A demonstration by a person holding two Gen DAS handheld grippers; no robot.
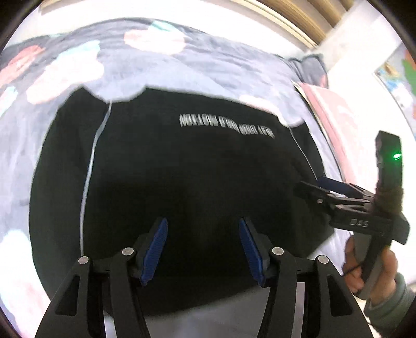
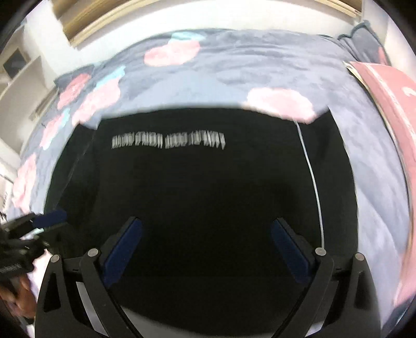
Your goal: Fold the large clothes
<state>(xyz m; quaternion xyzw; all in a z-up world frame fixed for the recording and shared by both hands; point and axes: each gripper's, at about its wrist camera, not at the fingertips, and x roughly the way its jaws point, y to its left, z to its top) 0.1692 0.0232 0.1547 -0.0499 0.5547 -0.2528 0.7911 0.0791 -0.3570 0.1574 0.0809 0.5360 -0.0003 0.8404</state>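
Grippers first: the left gripper [image 1: 203, 249] hangs above the near half of the black garment [image 1: 182, 195], its two blue-padded fingers [image 1: 154, 249] spread wide with nothing between them. The right gripper [image 2: 206, 249] is likewise spread wide and empty over the same garment [image 2: 202, 195], blue pads [image 2: 123, 249] well apart. In the left wrist view the right gripper [image 1: 316, 189] shows from the side at the garment's right edge, held by a hand [image 1: 374, 270] in a grey-green cuff; a green light glows on its body. From that side angle its spread cannot be judged. In the right wrist view the left gripper [image 2: 49, 218] shows blurred at the garment's left edge, one blue pad over the cloth.

The black garment lies flat, face up, on a grey bedspread [image 1: 182, 65] printed with pink and pale-blue blobs. A line of white lettering [image 1: 226, 124] runs across the garment's far part, upside down to both cameras and too smeared to read. A thin white stripe [image 1: 89, 169] runs down the garment's left side, and another [image 2: 313, 182] down its right side. The garment's near edge ends at a pale surface just below the fingers.

Beyond the garment's right edge, on the bedspread, lies a flat pink item [image 2: 384, 104]. Beyond the garment's far edge the bedspread meets a white wall with a wooden frame [image 2: 83, 23]. Both views are motion-blurred.
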